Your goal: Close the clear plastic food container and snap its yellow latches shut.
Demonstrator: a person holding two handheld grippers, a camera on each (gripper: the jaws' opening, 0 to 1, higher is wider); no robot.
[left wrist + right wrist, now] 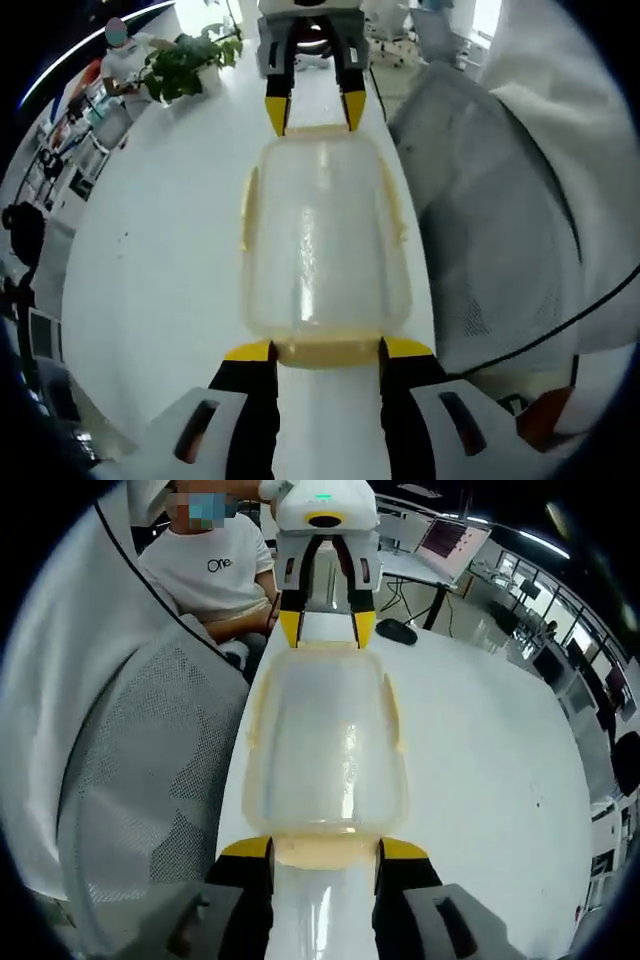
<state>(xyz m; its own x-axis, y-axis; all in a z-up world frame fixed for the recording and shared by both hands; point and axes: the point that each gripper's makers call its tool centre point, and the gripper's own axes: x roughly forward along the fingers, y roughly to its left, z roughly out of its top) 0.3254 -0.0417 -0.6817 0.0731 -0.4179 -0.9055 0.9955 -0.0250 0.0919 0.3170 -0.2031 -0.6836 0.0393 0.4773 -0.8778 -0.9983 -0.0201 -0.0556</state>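
A clear plastic food container (322, 240) lies lengthwise on the white bench (160, 260), its lid on top and pale yellow latches along its rim. In the left gripper view the left claw (326, 349) rises from the bottom with its yellow-tipped jaws apart, one at each corner of the container's near end, where the near yellow latch (326, 351) sits between them — whether the tips press on it I cannot tell. At the far end of the same view the right claw (313, 108) comes in from the top, its two yellow tips spread and touching the container's far edge. The right gripper view gives the mirror of this: the right claw (325, 850) stands open at the bottom, its tips flanking the latch (325, 852) at its own end of the container (325, 745), and the left claw (326, 626) reaches in from the far side, jaws apart, tips at the opposite end. Side latches (247, 205) lie flat along the long edges. A grey mesh chair back (150, 770) stands just beside the bench edge, and a person in a white T-shirt (215, 565) sits past it. A potted green plant (185, 62) stands on the far left part of the bench in the left gripper view — well apart from the container.
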